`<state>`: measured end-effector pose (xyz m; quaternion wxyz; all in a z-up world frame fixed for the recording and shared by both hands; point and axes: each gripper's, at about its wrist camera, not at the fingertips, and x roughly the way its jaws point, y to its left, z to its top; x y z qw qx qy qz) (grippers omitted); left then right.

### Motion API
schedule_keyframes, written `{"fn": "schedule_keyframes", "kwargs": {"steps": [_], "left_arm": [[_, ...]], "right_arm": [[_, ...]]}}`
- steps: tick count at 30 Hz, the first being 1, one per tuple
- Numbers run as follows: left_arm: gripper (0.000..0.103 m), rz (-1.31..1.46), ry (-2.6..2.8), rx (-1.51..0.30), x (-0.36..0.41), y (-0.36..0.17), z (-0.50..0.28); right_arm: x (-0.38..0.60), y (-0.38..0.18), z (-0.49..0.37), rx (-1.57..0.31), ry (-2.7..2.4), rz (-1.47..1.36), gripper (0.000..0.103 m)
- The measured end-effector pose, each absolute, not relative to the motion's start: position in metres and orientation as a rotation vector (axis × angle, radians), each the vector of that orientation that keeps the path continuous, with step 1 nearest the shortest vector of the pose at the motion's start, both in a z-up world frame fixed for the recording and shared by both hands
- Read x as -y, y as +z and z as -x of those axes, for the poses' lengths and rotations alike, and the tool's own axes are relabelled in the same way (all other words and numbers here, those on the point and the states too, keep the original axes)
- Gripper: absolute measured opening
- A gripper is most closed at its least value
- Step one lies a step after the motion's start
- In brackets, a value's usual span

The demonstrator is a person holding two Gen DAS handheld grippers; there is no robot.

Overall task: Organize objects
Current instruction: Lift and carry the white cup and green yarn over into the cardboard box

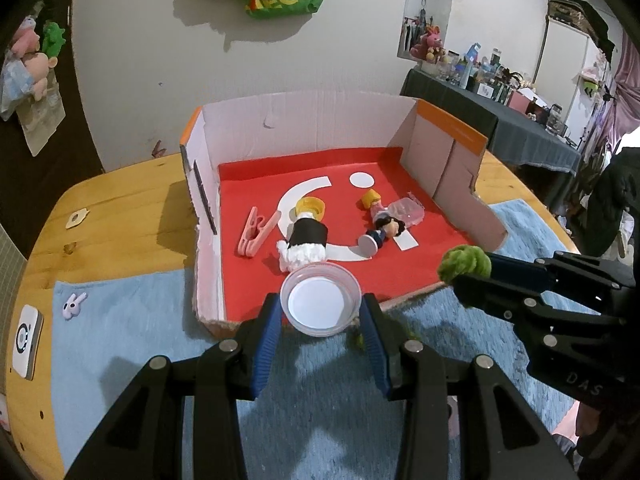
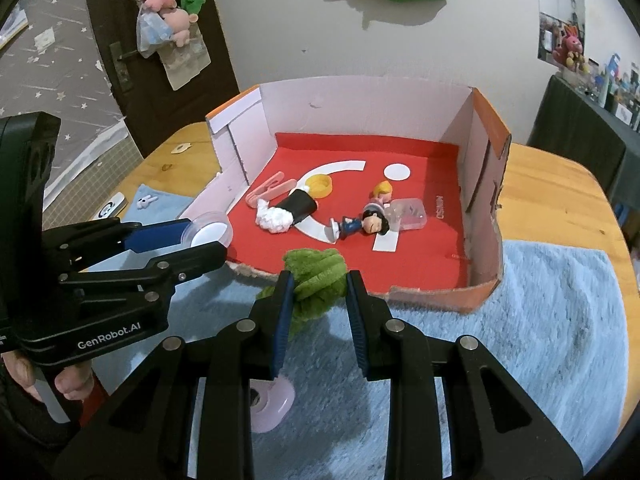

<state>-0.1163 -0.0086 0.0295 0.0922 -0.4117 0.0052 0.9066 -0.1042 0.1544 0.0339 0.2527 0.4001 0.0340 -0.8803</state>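
Note:
My left gripper [image 1: 322, 312] is shut on a clear round plastic lid [image 1: 320, 299], held just over the near torn edge of the cardboard box [image 1: 304, 120]. The same lid [image 2: 211, 231] shows at the left of the right wrist view. My right gripper [image 2: 318, 292] is shut on a fuzzy green toy [image 2: 316, 276], also close to the box's near edge; that toy [image 1: 464, 262] appears at the right in the left wrist view. On the box's red floor [image 2: 424, 256] lie a pink clothespin [image 1: 256, 232], a black-and-white toy [image 1: 306, 242], a yellow cap [image 1: 310, 206], a small doll [image 1: 380, 232] and a clear case [image 1: 408, 210].
The box stands on a wooden table [image 1: 120, 184] with a light blue towel [image 2: 540, 320] under its near end. A white device [image 1: 26, 340] and a small bunny clip [image 1: 74, 304] lie at the left. A pink object [image 2: 276, 404] lies on the towel under my right gripper.

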Motion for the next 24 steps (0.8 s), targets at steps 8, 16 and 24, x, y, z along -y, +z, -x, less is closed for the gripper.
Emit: {"fn": "schedule_keyframes", "kwargs": {"steps": [8,16,24], "left_arm": [[0.042,1.245,2.679,-0.008,0.008,0.029,0.137],[0.042,1.309,2.628,0.013,0.008,0.015,0.16],[0.042,1.378,2.575,0.005,0.006,-0.002,0.173]], "right_arm": [[-0.155,0.032,0.124,-0.095,-2.386,-1.115,0.025],[-0.155,0.022,0.144,-0.104,-2.379,-1.17,0.025],[-0.153,0.009,0.157,-0.114,-2.365,-1.214,0.025]]}}
